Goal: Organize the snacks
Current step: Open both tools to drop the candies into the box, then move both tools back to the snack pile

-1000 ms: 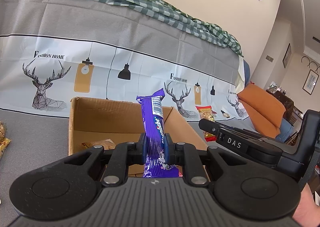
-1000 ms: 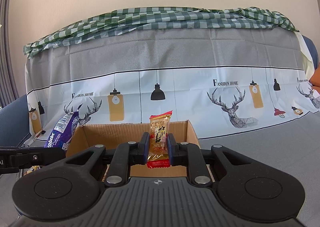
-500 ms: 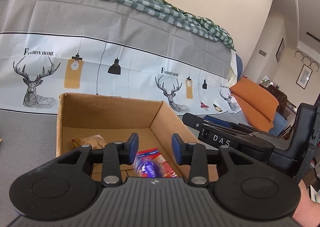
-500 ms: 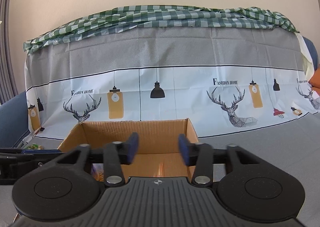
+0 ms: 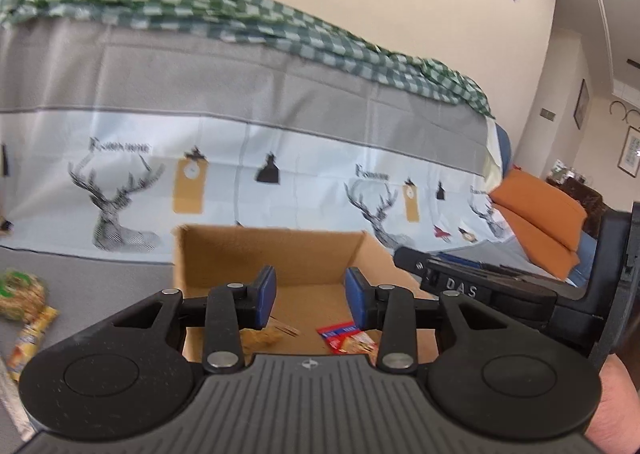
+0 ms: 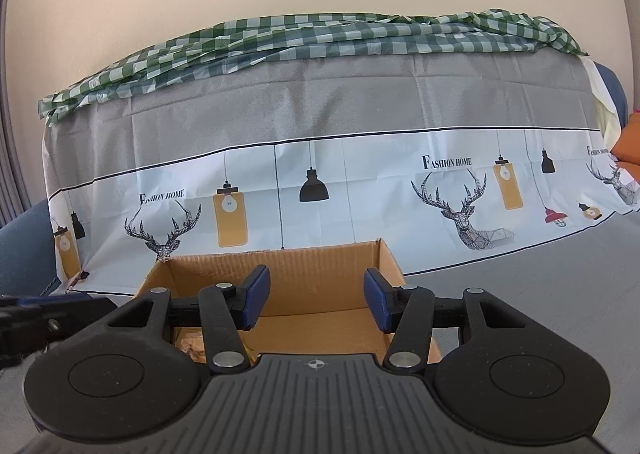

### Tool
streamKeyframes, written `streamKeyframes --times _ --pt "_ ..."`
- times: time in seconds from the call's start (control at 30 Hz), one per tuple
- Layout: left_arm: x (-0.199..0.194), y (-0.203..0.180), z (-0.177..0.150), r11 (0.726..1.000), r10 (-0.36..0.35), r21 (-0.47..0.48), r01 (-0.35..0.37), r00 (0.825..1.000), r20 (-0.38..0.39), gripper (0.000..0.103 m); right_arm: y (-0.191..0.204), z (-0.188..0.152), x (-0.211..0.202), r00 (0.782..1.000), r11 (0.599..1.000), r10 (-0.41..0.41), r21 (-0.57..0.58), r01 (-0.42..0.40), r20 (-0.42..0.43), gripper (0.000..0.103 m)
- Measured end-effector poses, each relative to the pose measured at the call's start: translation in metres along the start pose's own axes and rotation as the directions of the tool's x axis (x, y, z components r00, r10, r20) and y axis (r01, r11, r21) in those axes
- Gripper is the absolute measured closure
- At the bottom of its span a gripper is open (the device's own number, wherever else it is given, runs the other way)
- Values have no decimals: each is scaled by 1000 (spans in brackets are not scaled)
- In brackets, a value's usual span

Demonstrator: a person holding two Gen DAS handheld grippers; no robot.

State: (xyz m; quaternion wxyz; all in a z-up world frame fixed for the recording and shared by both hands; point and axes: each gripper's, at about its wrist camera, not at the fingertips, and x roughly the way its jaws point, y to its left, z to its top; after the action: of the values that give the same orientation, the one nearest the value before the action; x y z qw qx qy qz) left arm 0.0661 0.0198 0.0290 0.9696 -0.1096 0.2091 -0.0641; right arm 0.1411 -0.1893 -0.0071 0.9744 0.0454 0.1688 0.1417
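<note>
Below centre in both wrist views sits the open cardboard box [image 5: 276, 254], and each hand-held gripper hangs over it with nothing between its pads. On the left hand-held gripper [image 5: 310, 296] the jaws stand apart and empty; on the right hand-held gripper [image 6: 316, 300] they stand apart too. Inside the box lie a red-and-white packet [image 5: 346, 336] and a yellowish snack [image 5: 268, 334], so the drop-off step looks finished. More snacks [image 5: 24, 306] wait on the grey table [image 5: 100, 282] at the lower left of the left wrist view, well apart from the box. I judge the next move calls for swinging a free gripper toward that pile and closing on one packet.
</note>
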Motion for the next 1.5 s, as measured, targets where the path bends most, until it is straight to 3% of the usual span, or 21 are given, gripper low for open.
streamKeyframes --times 0.13,0.3,0.4,0.43,0.53,0.57,0.73,0.97,1.13,1.27,1.4,1.5 --pt "-19 22 16 999 28 22 -28 1000 3 61 17 -1 -2 1000 1000 26 11 -26 3 49" --pt "-28 69 35 998 31 47 -28 997 -66 63 51 -4 -7 996 996 87 -2 -87 19 50" --pt "-32 103 34 988 126 97 -119 990 -65 82 74 -7 -9 989 989 146 -15 -146 21 67" --pt "-32 120 29 986 152 78 -147 986 -72 90 83 -8 -10 986 986 168 -22 -167 23 72" --pt "-29 165 15 971 235 -8 -238 963 -131 98 110 -10 -13 972 972 231 -43 -230 28 80" --pt "-28 179 11 960 271 -25 -278 949 -158 98 120 -11 -13 967 966 253 -50 -252 27 80" --pt "-28 227 -3 926 339 -97 -364 918 -205 98 172 -21 -15 931 927 365 -93 -364 -2 80" --pt "-32 270 -10 882 378 -199 -428 893 -243 98 239 -49 -4 876 862 469 -160 -481 -110 80" --pt "-36 294 -13 838 403 -275 -472 874 -272 98 273 -71 19 846 833 480 -182 -522 -231 80" --pt "-37 302 -16 824 422 -276 -494 861 -282 98 300 -88 38 830 820 463 -206 -534 -312 76" --pt "-36 307 -18 821 436 -259 -509 852 -291 98 319 -104 60 820 823 426 -213 -527 -382 57" --pt "-34 311 -19 820 446 -244 -518 845 -295 98 329 -115 73 822 828 387 -235 -509 -417 53"
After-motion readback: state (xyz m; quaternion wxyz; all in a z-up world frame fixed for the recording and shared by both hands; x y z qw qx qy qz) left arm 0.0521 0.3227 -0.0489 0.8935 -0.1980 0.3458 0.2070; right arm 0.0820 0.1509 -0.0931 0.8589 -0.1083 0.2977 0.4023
